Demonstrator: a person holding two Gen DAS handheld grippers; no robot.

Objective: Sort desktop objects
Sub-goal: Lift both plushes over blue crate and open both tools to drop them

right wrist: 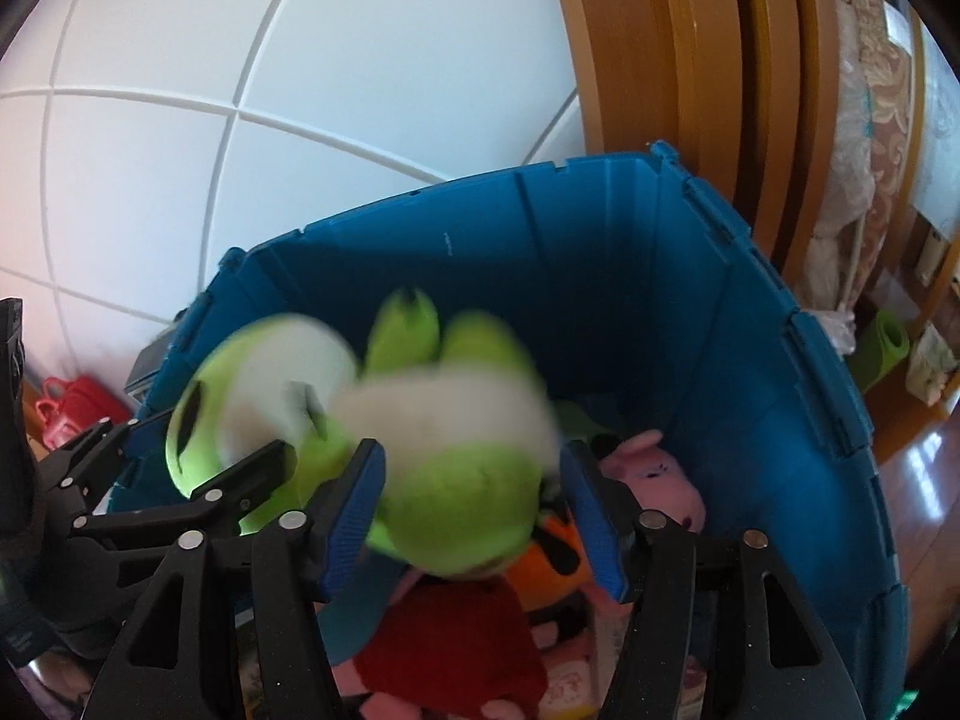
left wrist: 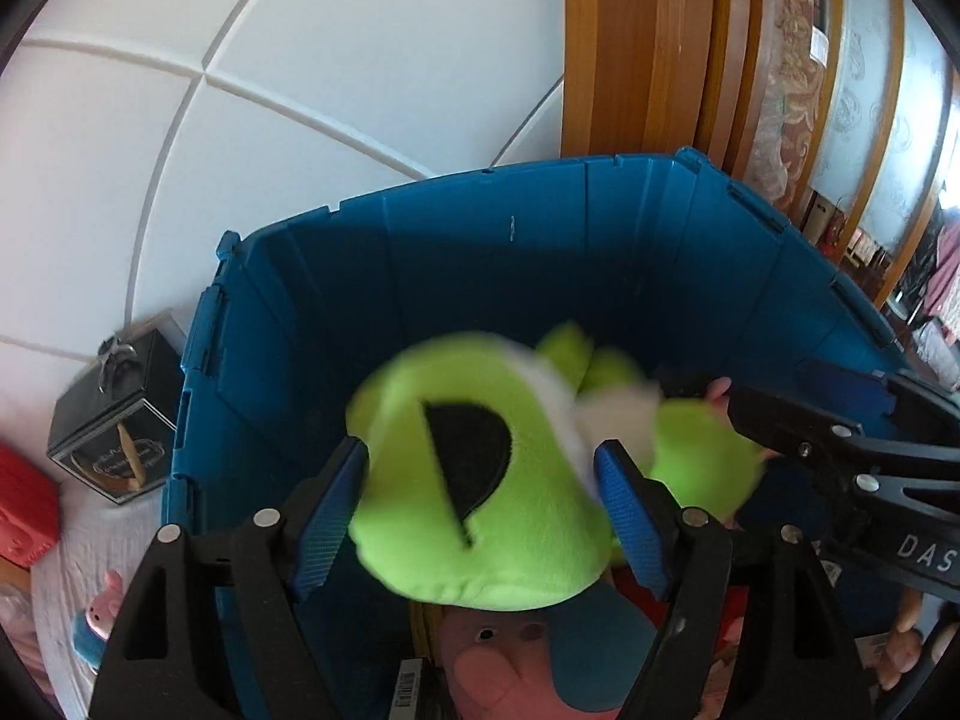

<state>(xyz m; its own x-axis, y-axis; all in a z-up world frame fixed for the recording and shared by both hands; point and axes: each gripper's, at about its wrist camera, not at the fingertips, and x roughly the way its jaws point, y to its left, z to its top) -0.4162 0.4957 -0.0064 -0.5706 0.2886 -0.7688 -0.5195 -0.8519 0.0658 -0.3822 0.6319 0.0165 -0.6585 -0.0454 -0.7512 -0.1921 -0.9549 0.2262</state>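
A lime-green plush frog with black eyes and a white belly hangs blurred over the open blue plastic bin (left wrist: 456,252). In the left wrist view my left gripper (left wrist: 480,504) has its blue pads on either side of the frog's head (left wrist: 474,516). In the right wrist view my right gripper (right wrist: 474,498) has its pads on either side of the frog's body (right wrist: 456,492), above the bin (right wrist: 600,252). The jaws stand wide on both; the blur hides whether the pads still press the plush. The right gripper's fingers (left wrist: 798,432) reach in from the right.
Inside the bin lie a pink pig plush (right wrist: 654,474), a red-dressed pig plush (right wrist: 456,642), an orange plush (right wrist: 552,564) and a pink and blue plush (left wrist: 516,660). A black box (left wrist: 114,414) and a red item (left wrist: 24,510) stand left of the bin. White padded wall behind, wooden frame right.
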